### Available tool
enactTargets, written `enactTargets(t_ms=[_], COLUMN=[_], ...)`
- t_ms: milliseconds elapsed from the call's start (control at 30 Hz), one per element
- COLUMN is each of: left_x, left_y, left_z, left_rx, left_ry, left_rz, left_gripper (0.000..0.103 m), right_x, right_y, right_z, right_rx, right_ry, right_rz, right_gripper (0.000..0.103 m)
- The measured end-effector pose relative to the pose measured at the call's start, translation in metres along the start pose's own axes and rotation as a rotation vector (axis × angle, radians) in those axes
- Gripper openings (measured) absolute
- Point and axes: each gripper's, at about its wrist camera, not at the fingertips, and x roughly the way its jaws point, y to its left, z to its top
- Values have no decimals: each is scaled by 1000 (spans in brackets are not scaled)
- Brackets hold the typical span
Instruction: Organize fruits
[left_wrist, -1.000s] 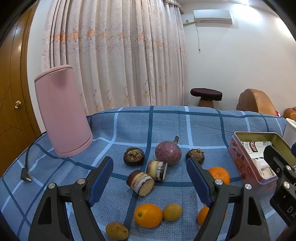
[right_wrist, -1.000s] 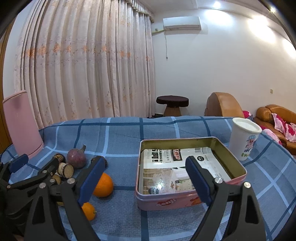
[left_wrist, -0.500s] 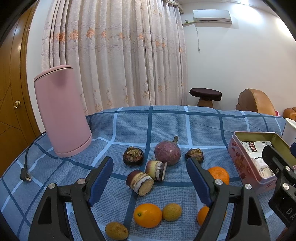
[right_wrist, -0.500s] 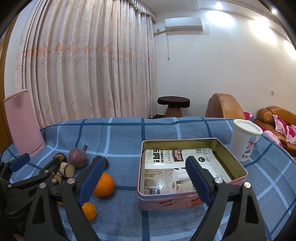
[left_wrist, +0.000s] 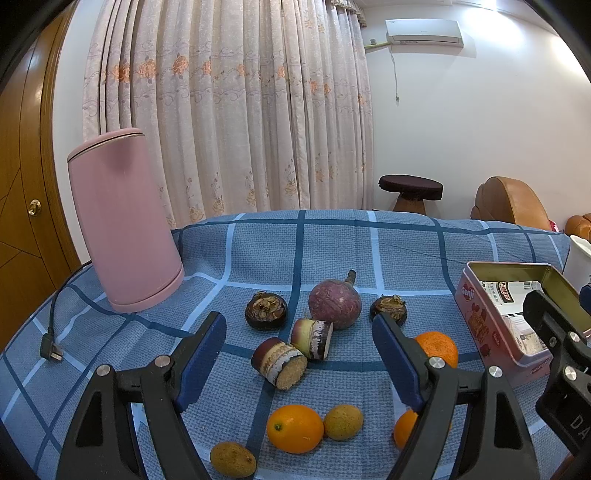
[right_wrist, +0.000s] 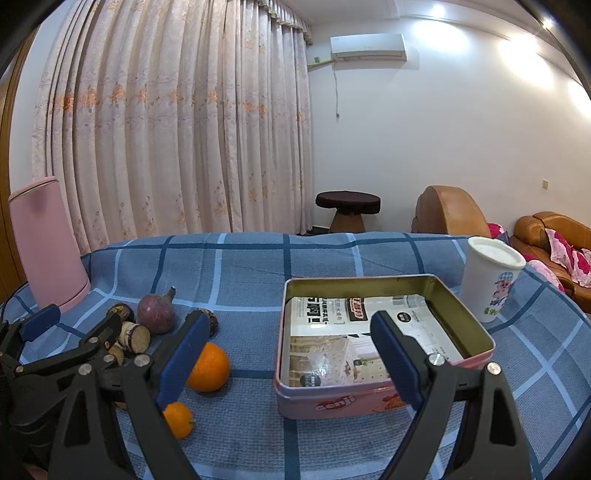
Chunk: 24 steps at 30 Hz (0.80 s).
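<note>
Fruits lie scattered on the blue checked cloth: a purple round fruit (left_wrist: 334, 303), two dark brown ones (left_wrist: 266, 309) (left_wrist: 389, 309), two cut cane pieces (left_wrist: 280, 363) (left_wrist: 312, 334), oranges (left_wrist: 294, 428) (left_wrist: 437, 348) and small yellow-brown fruits (left_wrist: 343, 421). My left gripper (left_wrist: 300, 360) hovers open above them, holding nothing. The pink tin (right_wrist: 384, 397), lined with printed paper, stands to the right. My right gripper (right_wrist: 290, 360) hangs open in front of the tin, empty. An orange (right_wrist: 208, 366) and a smaller one (right_wrist: 178, 420) lie beside its left finger.
A tall pink kettle (left_wrist: 123, 221) with a trailing cord (left_wrist: 51, 349) stands at the back left. A white paper cup (right_wrist: 489, 280) stands right of the tin. Beyond the table are a curtain, a dark stool (right_wrist: 347, 212) and brown sofas.
</note>
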Motion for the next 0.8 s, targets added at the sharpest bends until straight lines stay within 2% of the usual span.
enactTargets(t_ms=[667, 733, 800], left_x=[-2, -3, -7], left_y=[2, 6, 11], left_z=[-4, -5, -7], left_rx=[-29, -41, -40], left_ry=[13, 18, 21], left_rz=[-6, -7, -6], left_gripper=[83, 83, 82], right_x=[2, 2, 2], right_y=[5, 6, 8], right_z=[0, -1, -1], right_rx=[-28, -33, -46], right_ry=[16, 18, 28], right_rz=[34, 46, 70], right_gripper=[91, 88, 81])
